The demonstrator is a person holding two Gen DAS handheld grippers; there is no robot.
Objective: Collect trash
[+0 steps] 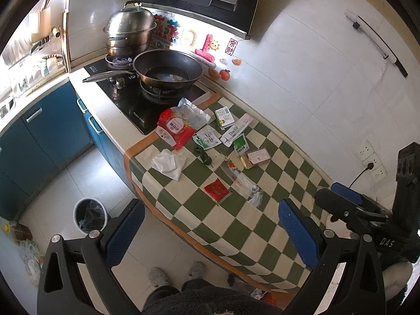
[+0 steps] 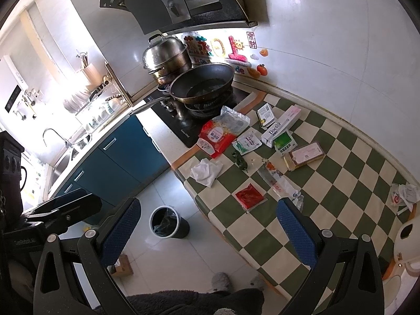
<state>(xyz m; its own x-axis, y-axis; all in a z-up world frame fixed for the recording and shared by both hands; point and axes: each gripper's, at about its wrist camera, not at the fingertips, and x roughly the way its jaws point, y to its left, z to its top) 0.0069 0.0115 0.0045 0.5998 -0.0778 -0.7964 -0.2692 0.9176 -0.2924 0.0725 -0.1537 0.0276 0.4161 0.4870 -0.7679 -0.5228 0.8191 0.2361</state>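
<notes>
Trash lies scattered on the green-and-cream checked cloth point(image 1: 236, 225) point(image 2: 341, 183): a red-and-clear snack bag point(image 1: 178, 124) point(image 2: 220, 131), a crumpled white tissue point(image 1: 169, 162) point(image 2: 206, 170), a small red sachet point(image 1: 216, 189) point(image 2: 248, 195), clear plastic wrap point(image 1: 246, 186) point(image 2: 282, 183), white cartons and packets point(image 1: 236, 131) point(image 2: 278, 128), and a brown box point(image 1: 256, 157) point(image 2: 305, 155). A lined bin point(image 1: 90, 215) point(image 2: 168, 221) stands on the floor by the counter. My left gripper point(image 1: 211, 233) and right gripper point(image 2: 207, 231) both hover open and empty, high above the cloth's near edge.
A black wok point(image 1: 168, 71) point(image 2: 203, 84) and steel steamer pot point(image 1: 128, 32) point(image 2: 166, 55) sit on the hob beyond the trash. Blue cabinets point(image 1: 44, 136) and a sink point(image 2: 63, 162) run left. A person's slippered feet point(image 1: 178, 273) stand on the floor below.
</notes>
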